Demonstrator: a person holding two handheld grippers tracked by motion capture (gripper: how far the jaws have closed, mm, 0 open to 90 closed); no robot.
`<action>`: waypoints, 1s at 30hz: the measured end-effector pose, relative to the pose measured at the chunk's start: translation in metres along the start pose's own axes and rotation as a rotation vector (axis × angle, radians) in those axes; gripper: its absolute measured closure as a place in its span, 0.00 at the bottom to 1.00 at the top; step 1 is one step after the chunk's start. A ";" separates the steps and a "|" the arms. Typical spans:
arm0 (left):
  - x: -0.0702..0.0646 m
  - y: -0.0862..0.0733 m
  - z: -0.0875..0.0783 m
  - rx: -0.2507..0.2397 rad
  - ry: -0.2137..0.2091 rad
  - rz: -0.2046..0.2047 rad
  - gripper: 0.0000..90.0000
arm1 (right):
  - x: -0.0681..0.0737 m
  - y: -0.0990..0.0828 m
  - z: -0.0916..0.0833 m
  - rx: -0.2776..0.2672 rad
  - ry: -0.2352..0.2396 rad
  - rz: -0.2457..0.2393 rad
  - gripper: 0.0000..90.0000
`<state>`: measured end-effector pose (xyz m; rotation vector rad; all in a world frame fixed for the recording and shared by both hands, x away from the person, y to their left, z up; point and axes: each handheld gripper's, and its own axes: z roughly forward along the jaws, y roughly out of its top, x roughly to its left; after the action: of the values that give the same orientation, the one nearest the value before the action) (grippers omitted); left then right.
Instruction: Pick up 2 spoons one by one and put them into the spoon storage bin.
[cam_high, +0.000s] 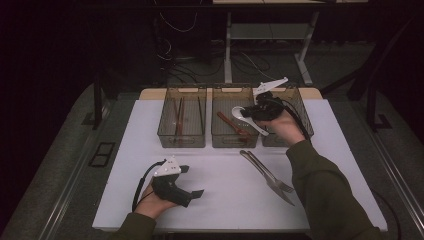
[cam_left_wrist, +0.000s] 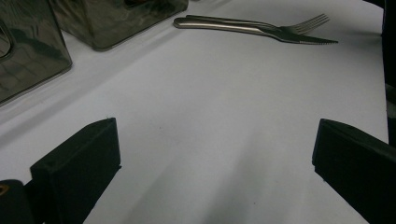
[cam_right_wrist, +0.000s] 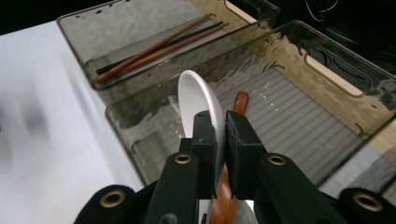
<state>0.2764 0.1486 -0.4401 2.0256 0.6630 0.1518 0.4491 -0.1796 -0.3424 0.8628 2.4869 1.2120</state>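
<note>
While the right gripper (cam_high: 252, 114) hangs over the middle smoked-plastic bin (cam_high: 235, 136), its jaws are clamped tight on a white ceramic soup spoon (cam_high: 241, 116), pads pinching the bowel-end rim edge-on w/ the handle trailing back toward the person. Spoon is up in the air above that middle bin, not touching it afaict. Down in the same bin lies a brown wooden spoon (cam_high: 231, 124), right under the white one in the right gripper view. Bin to the left of the middle one has long brown chopsticks (cam_high: 179, 116) lying lengthwise. Just in front of the middle bin, on the white tabletop (cam_high: 220, 200), a steel fork (cam_high: 266, 172) and steel knife (cam_high: 276, 187) lie side by side, touching. Left gripper (cam_high: 192, 181) rests well in front-left of that bin, jaws spread wide, nothing btw them but bare table.
</note>
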 end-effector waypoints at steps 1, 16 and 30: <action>0.000 0.000 0.000 0.001 -0.001 -0.001 0.00 | -0.001 0.002 0.003 -0.002 -0.002 0.001 0.92; -0.001 0.000 -0.001 -0.004 -0.005 0.001 0.00 | 0.003 0.006 0.052 0.081 -0.014 0.010 0.92; -0.001 0.000 -0.001 0.004 -0.005 0.005 0.00 | 0.001 0.004 0.033 0.059 0.027 0.069 0.58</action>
<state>0.2754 0.1492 -0.4391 2.0308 0.6560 0.1483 0.4646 -0.1564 -0.3601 0.9616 2.5451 1.1846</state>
